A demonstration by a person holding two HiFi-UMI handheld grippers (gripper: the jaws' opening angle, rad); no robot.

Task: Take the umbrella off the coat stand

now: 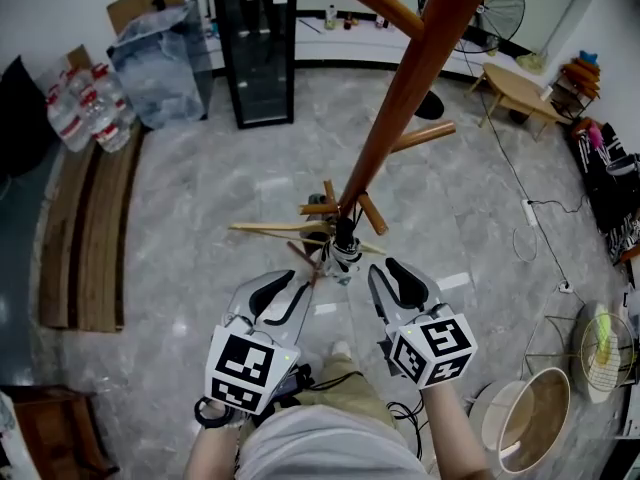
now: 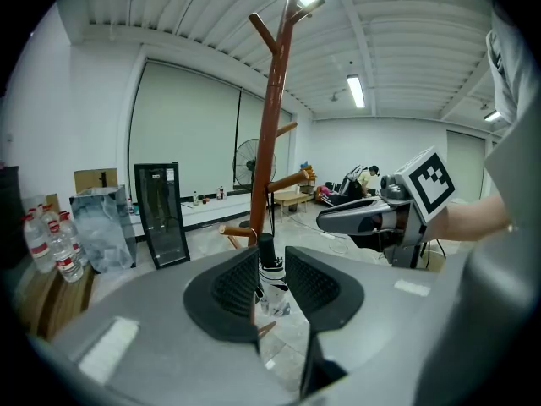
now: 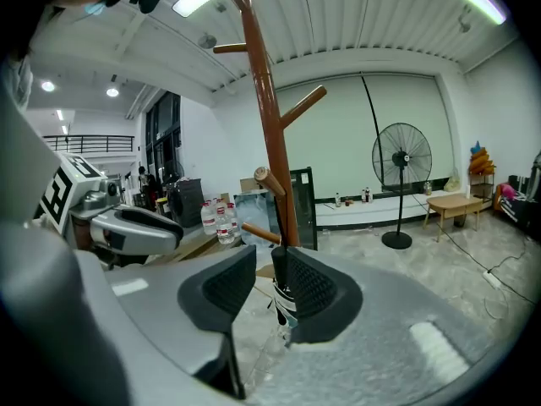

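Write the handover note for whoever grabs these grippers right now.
Left gripper: open, empty, pointed at the umbrella.
Right gripper: open, empty, close on the umbrella's other side.
Umbrella: folded, hanging low on the coat stand, ahead of and between the two grippers.
Done: approach only; nothing gripped.
Left: close one gripper on the umbrella, lift it free of the stand, carry it clear.

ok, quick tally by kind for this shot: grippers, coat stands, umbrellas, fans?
Grippers: 2, the left gripper and the right gripper
Coat stand: 1
Umbrella: 1
Fan: 1
Total: 5
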